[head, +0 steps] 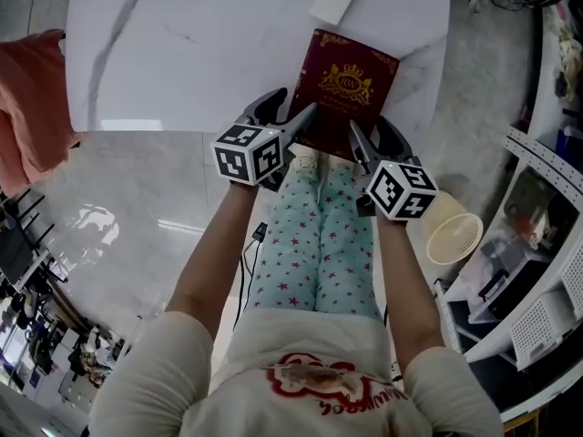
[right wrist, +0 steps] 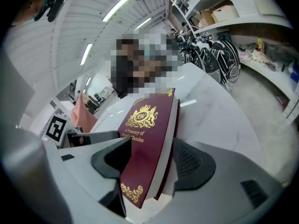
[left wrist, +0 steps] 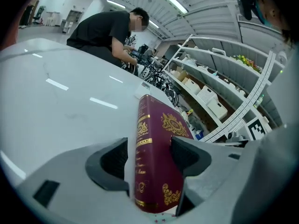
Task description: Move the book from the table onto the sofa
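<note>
Left gripper (head: pixel 290 116) and right gripper (head: pixel 372 137): jaws wide apart, each straddling a near corner of the book (head: pixel 346 85), unclamped, at the table's (head: pixel 182 44) near edge; advised: close both evenly, lift level.

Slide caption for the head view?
Left tool and right tool, both open, straddle the near edge of the book on the table.

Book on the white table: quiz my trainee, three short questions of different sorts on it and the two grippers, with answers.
1. True or false: the book stands upright.
2. Its cover is: A dark red, B blue, C green?
3. What stands between the open jaws of the left gripper and the right gripper?
Key: 1 false, it lies flat on the table; 2 A; 3 the book.
</note>
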A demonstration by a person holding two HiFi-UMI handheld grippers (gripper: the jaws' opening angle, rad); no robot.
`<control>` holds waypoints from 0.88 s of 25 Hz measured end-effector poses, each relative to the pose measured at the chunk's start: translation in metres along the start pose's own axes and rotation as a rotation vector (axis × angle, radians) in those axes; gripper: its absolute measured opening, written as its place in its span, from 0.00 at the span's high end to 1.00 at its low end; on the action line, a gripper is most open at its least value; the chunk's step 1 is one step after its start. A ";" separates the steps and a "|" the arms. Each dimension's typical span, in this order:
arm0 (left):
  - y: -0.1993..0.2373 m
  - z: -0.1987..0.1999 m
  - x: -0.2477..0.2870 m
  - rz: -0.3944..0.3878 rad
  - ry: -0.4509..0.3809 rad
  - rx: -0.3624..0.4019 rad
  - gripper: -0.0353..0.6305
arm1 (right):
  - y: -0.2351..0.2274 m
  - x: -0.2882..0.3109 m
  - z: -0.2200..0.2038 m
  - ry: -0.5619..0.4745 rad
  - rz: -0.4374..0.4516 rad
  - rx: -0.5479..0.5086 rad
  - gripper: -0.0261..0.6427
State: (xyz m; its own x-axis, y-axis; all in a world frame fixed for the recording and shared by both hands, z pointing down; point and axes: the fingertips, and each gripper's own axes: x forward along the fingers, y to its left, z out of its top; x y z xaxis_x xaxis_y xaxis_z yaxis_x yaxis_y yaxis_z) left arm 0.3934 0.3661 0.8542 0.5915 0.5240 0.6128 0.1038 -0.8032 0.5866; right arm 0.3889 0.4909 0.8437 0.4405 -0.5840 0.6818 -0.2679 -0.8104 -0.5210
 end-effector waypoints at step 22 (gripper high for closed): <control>-0.031 0.011 -0.020 -0.030 -0.118 -0.182 0.53 | 0.021 -0.015 0.021 -0.031 0.100 0.020 0.58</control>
State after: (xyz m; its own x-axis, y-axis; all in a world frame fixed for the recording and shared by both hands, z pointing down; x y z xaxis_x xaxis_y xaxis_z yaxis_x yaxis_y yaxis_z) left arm 0.3871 0.3772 0.8186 0.6810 0.5018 0.5334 -0.0165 -0.7177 0.6962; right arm 0.3947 0.4838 0.8121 0.4391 -0.6598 0.6099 -0.2946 -0.7470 -0.5960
